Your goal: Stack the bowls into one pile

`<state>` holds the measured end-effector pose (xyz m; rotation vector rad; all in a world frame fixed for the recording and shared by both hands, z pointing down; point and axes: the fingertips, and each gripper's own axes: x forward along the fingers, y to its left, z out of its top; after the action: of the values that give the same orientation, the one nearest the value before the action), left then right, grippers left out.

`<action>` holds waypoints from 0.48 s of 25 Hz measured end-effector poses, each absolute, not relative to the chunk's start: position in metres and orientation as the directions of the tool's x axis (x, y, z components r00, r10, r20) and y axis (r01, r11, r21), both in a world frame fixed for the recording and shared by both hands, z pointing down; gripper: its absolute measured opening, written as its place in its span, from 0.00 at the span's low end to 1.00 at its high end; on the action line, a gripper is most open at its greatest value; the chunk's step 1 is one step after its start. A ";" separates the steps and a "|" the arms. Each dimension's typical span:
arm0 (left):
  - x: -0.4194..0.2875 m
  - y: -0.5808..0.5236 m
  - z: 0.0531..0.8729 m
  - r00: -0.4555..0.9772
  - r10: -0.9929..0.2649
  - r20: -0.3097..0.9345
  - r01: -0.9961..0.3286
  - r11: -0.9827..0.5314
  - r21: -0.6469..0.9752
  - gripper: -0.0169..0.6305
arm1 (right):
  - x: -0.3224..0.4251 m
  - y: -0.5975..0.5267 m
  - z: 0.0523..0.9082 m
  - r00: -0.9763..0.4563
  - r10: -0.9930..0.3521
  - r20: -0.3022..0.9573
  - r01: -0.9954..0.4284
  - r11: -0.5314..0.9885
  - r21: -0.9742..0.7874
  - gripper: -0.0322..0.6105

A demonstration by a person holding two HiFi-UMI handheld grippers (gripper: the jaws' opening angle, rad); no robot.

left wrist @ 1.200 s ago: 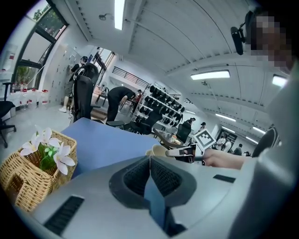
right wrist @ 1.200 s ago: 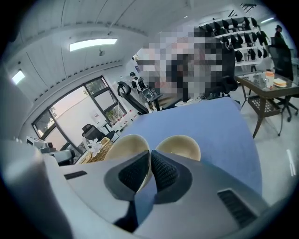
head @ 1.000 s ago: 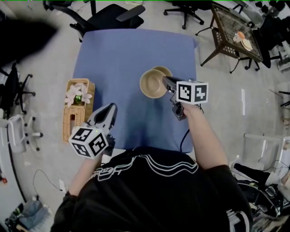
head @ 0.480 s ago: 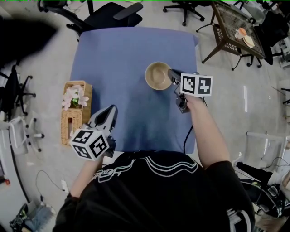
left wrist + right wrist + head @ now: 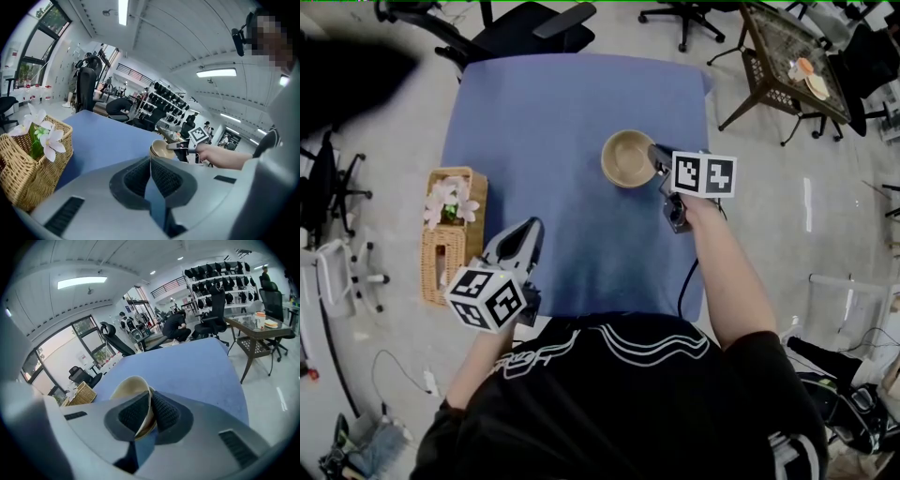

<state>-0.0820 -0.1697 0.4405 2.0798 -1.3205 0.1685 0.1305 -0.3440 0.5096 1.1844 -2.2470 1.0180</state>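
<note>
Your left gripper (image 5: pixel 528 230) is nearest you at the near-left edge of the blue table (image 5: pixel 553 112), jaws together with nothing between them. Your right gripper (image 5: pixel 655 157) is clamped on the right rim of the bowl (image 5: pixel 623 159), which is right of the table's centre.

The bowl (image 5: pixel 626 157) is beige, the table (image 5: pixel 544 122) blue, the woven basket (image 5: pixel 441 258) tan, its flowers (image 5: pixel 447 199) white and pink.

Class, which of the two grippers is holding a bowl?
The right gripper: it pinches the tan bowl by its rim, while the left gripper holds nothing, near the wicker basket.
</note>
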 end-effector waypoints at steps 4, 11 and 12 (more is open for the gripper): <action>-0.081 -0.173 0.444 0.480 -0.761 0.436 -0.845 -0.267 0.463 0.07 | 0.130 -0.345 0.515 -0.557 -0.531 0.638 -0.830 0.384 -0.404 0.12; -0.078 -0.172 0.447 0.481 -0.760 0.437 -0.843 -0.266 0.467 0.07 | 0.125 -0.344 0.506 -0.581 -0.548 0.602 -0.812 0.443 -0.381 0.26; -0.078 -0.172 0.447 0.482 -0.759 0.437 -0.843 -0.266 0.467 0.07 | 0.125 -0.344 0.505 -0.584 -0.552 0.595 -0.809 0.451 -0.377 0.29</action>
<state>-0.0780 -0.1719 0.4469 2.0702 -1.3177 0.1635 0.1253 -0.3440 0.5046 1.1493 -2.3184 0.9109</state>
